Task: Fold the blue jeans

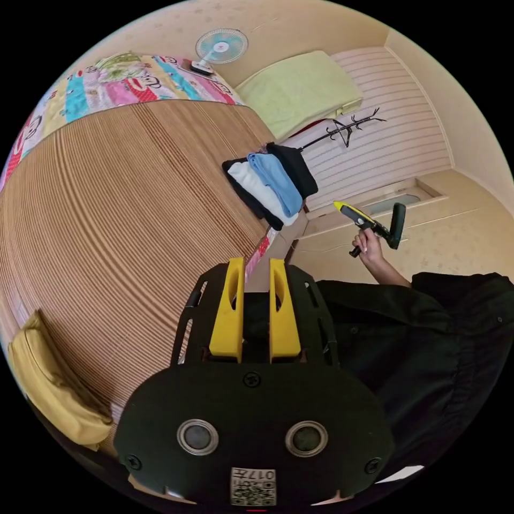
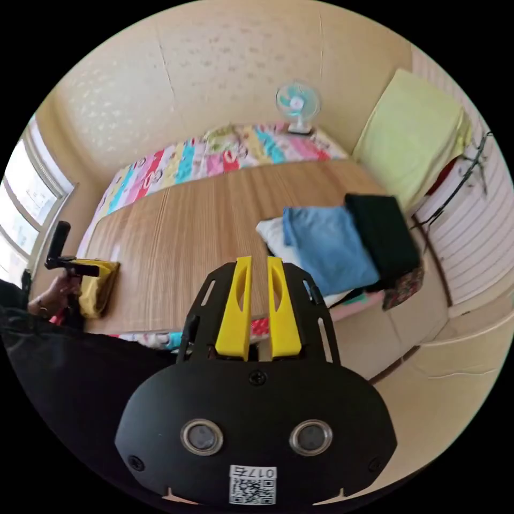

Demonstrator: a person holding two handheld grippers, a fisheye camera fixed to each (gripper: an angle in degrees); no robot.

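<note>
A stack of folded clothes (image 1: 270, 184) lies at the edge of a wood-striped surface (image 1: 123, 214); it holds a light blue piece (image 2: 326, 246), a white one (image 2: 270, 233) and black ones (image 2: 383, 235). I cannot tell whether the blue piece is the jeans. My left gripper (image 1: 256, 263) hovers over the surface's near edge, jaws a narrow gap apart, with nothing between them. My right gripper (image 2: 259, 261) points at the stack from short of it, jaws also slightly apart and empty. A hand holds each gripper in the other's view: right (image 1: 375, 225), left (image 2: 64, 257).
A yellow cloth (image 1: 48, 385) lies at one end of the surface, beside the left hand (image 2: 53, 297). A patterned bedsheet (image 2: 214, 155) and a small fan (image 2: 298, 104) are at the far side. A pale green cushion (image 2: 412, 139) and a coat rack (image 1: 348, 126) stand by the wall.
</note>
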